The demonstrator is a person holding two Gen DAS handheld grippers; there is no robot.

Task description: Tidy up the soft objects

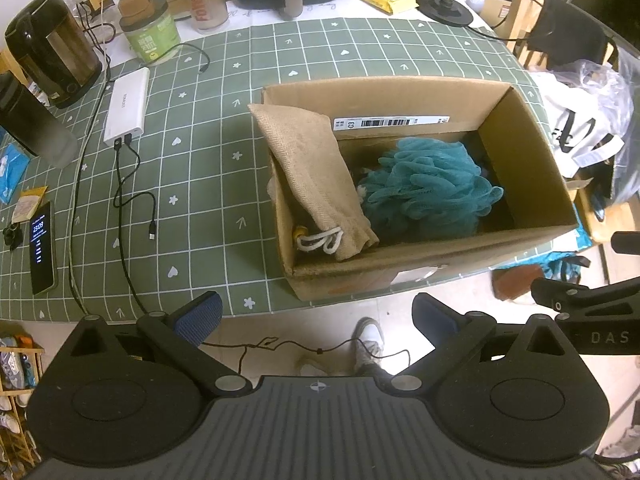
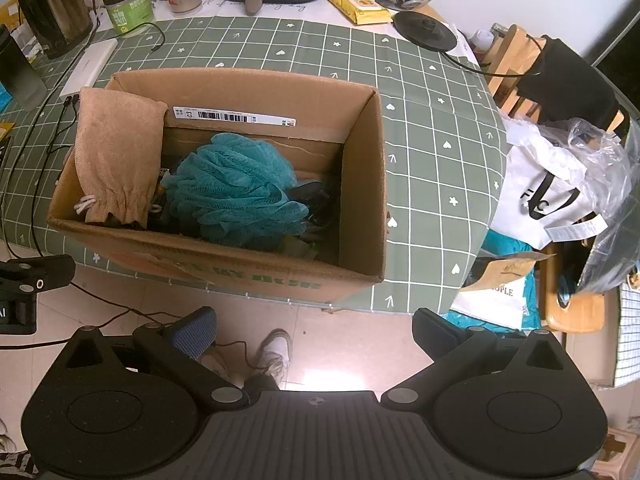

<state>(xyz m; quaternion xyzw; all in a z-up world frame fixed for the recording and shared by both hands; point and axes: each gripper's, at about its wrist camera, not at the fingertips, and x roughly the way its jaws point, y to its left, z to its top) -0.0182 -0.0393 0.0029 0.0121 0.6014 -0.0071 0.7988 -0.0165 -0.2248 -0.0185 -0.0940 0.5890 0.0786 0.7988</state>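
Observation:
An open cardboard box point(image 1: 520, 160) point(image 2: 362, 184) stands at the near edge of the green checked table. Inside lies a teal mesh bath sponge point(image 1: 428, 186) point(image 2: 232, 188). A tan drawstring cloth bag point(image 1: 308, 168) point(image 2: 116, 156) leans over the box's left wall, cord end down inside. Dark items show under the sponge in the right wrist view. My left gripper point(image 1: 318, 318) is open and empty, held back from the table edge in front of the box. My right gripper point(image 2: 314, 330) is likewise open and empty, off the table's near edge.
On the left lie a white power bank point(image 1: 126, 106) with cables, a phone point(image 1: 42, 254) and a black kettle point(image 1: 52, 48). Jars and a yellow packet point(image 2: 358, 6) line the back. Bags point(image 2: 552, 192) pile on a chair at the right. A person's shoe point(image 2: 276, 350) is on the floor below.

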